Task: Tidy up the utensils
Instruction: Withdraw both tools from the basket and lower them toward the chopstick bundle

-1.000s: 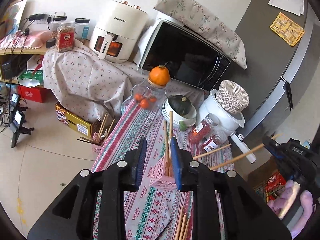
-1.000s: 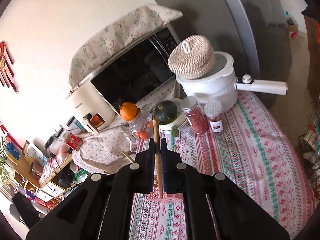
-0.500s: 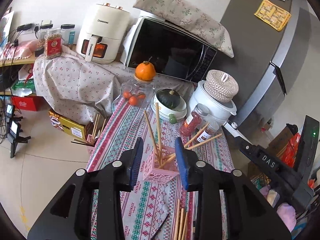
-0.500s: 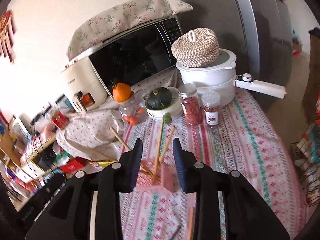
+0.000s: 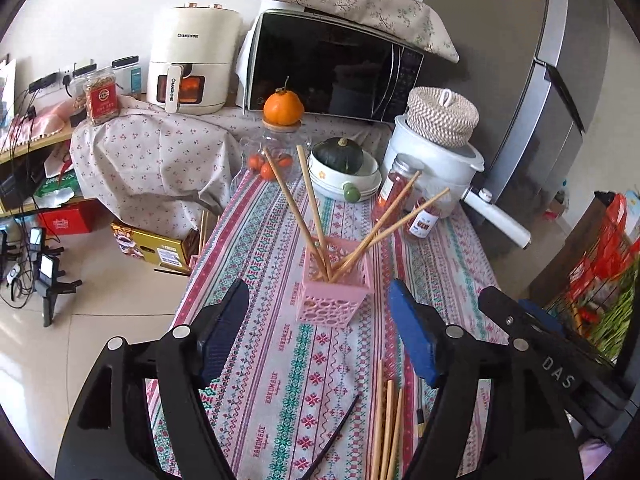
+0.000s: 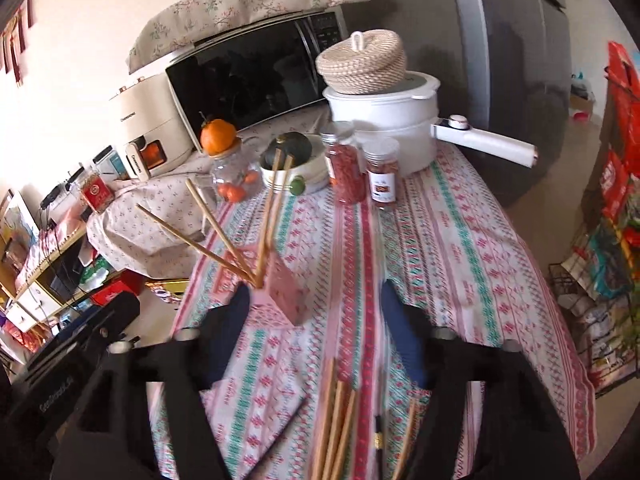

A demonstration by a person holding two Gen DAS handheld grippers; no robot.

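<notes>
Chopsticks (image 5: pixel 316 216) stand splayed in the pink holder (image 5: pixel 334 296) mid-counter (image 5: pixel 260 240). Our left tongs (image 5: pixel 320 332) and right tongs (image 6: pixel 316 328) have just been opening and gape empty; more chopsticks (image 5: pixel 386 428) lie at the near edge.

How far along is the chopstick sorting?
Done: four chopsticks stand in the pink holder. In hand: nothing; the left gripper and right gripper have just been opening, jaws empty. Left: loose chopsticks and a black stick lying on the tablecloth.
</notes>
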